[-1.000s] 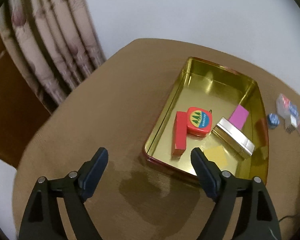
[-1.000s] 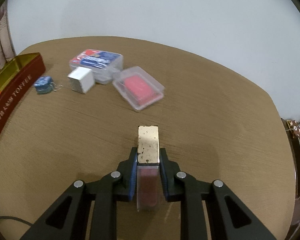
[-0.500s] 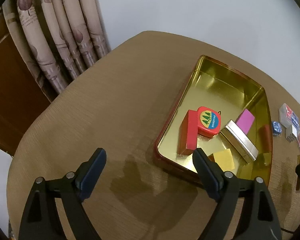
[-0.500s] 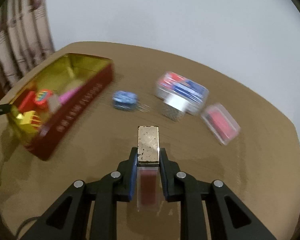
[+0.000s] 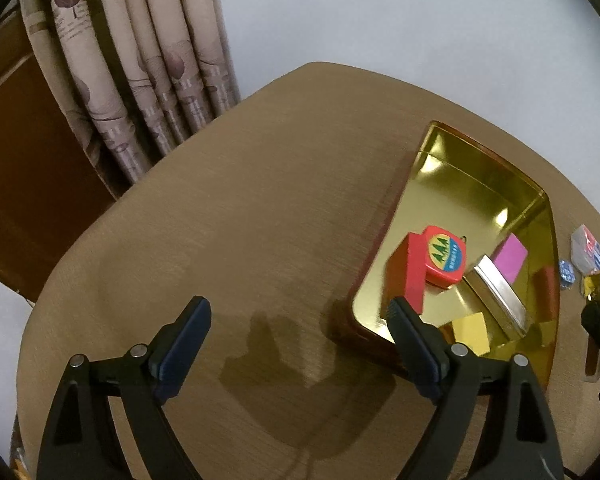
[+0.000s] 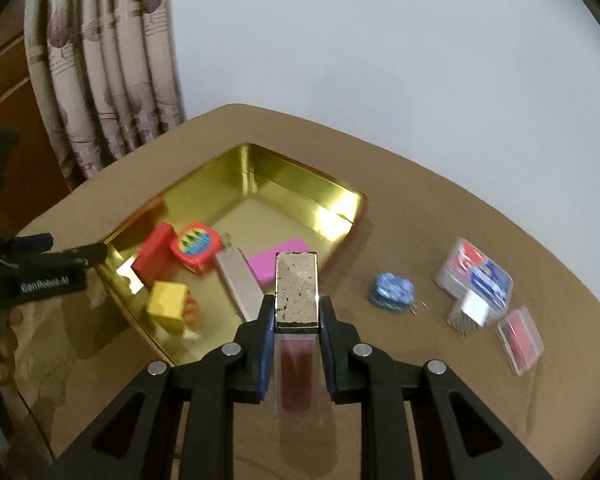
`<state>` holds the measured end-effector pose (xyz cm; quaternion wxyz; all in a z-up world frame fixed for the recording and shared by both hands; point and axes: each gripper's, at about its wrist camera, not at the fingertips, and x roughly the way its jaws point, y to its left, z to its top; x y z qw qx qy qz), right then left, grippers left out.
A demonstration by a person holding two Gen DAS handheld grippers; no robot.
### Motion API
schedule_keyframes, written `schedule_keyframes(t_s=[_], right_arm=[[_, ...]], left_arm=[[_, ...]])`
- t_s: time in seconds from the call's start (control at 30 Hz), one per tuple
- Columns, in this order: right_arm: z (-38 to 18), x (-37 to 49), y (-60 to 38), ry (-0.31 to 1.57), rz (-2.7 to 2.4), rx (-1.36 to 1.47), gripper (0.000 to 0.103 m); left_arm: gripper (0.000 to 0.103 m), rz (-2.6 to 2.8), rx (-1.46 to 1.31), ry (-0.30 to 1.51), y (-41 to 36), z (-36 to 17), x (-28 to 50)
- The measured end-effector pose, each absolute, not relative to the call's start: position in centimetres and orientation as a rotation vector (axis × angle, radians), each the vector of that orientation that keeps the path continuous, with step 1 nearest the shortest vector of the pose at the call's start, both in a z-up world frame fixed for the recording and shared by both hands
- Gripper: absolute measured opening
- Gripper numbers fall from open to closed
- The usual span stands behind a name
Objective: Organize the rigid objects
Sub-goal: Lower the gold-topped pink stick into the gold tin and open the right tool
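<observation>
My right gripper (image 6: 296, 312) is shut on a lip-gloss tube (image 6: 296, 288) with a gold cap and dark red clear body, held above the near right corner of the gold tin (image 6: 300, 184). The tin holds a red block (image 6: 153, 256), a red tape measure (image 6: 196, 245), a silver bar (image 6: 238, 282), a pink eraser (image 6: 278, 264) and a yellow block (image 6: 168, 302). My left gripper (image 5: 296, 322) is open and empty over the table, just left of the tin (image 5: 480, 184). It shows at the left edge of the right wrist view (image 6: 48, 260).
Right of the tin lie a blue foil object (image 6: 392, 291), a clear card case with red and blue print (image 6: 474, 276), a small white box (image 6: 470, 311) and a clear case with red contents (image 6: 520, 338). Curtains (image 5: 140, 80) hang beyond the round table's far left edge.
My right gripper has swung left with the tube, from the loose items to the tin's near corner. My left gripper has drawn back to the left, away from the tin.
</observation>
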<state>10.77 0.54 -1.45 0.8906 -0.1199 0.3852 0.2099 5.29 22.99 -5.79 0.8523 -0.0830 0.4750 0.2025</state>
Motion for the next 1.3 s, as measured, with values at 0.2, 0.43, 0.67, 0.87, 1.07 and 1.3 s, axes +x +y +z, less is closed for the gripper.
schedule_keyframes(t_s=[0.2, 0.43, 0.67, 0.87, 1.07, 1.3], right_arm=[[-1.7, 11.4, 4.1, 0.811, 0.487, -0.294, 0.02], [-3.3, 12.5, 6.2, 0.856, 0.485, -0.316, 0.02], [-5.0, 13.5, 7.2, 0.895, 0.477, -0.333, 0.02], [-5.6, 13.8, 7.5, 0.906, 0.465, -0.343, 0.02], [-6.4, 14.4, 8.1, 0.925, 0.466, -0.359, 0.02], [-6.7, 14.4, 8.3, 0.934, 0.474, -0.366, 0.02]], left_arm=[[0.088, 0.452, -0.214, 1.009, 24.0, -6.1, 5.2], [0.088, 0.458, -0.245, 1.019, 24.5, -6.3, 5.3], [0.088, 0.457, -0.255, 1.021, 24.8, -6.4, 5.3], [0.088, 0.456, -0.256, 1.021, 24.9, -6.3, 5.3], [0.088, 0.451, -0.264, 1.025, 25.1, -6.3, 5.2], [0.088, 0.452, -0.261, 1.026, 25.1, -6.4, 5.3]])
